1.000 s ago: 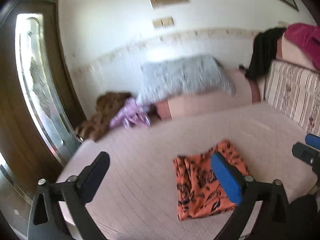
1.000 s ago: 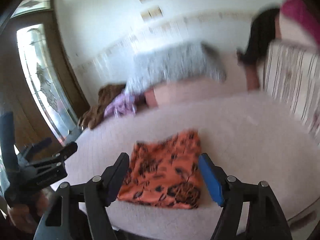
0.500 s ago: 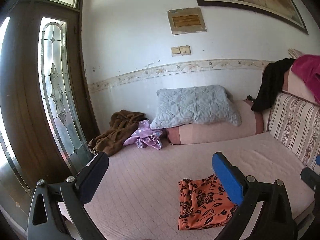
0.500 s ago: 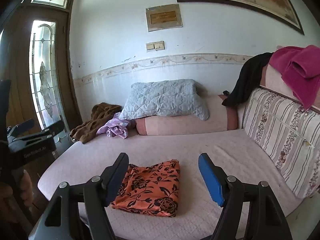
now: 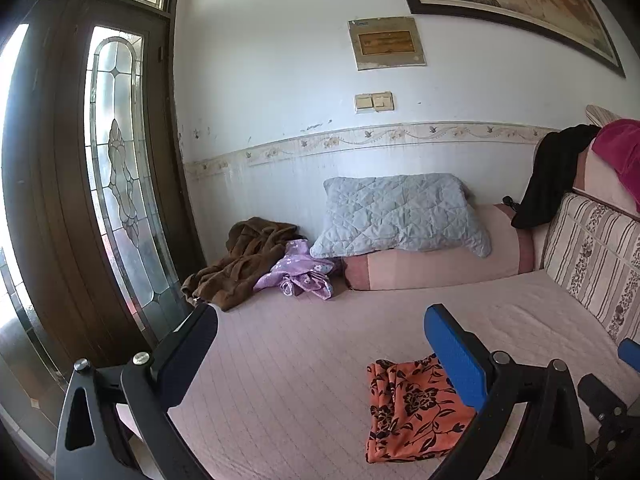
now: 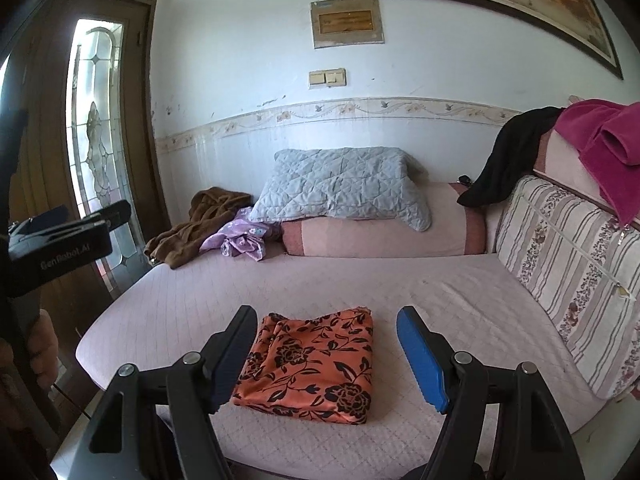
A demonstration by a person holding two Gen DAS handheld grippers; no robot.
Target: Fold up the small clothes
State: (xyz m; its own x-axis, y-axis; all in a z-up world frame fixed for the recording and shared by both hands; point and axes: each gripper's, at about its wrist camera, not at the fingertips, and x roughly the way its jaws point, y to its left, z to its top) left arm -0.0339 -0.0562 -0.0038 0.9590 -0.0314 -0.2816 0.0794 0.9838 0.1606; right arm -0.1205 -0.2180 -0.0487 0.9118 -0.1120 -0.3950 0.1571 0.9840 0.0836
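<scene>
Orange floral cloth (image 6: pixel 310 364) lies folded near the bed's (image 6: pixel 460 300) front edge; both grippers (image 5: pixel 320 364) (image 6: pixel 326 356) hover with fingers spread, empty. Fold apparently done; next, fetching another garment.

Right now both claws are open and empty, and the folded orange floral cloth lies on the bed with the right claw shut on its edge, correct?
Not quite. In the right wrist view the right claw is open, its fingers apart above the orange floral cloth, gripping nothing. The rest holds: the left claw is open and empty, and the cloth lies folded on the bed.
</scene>
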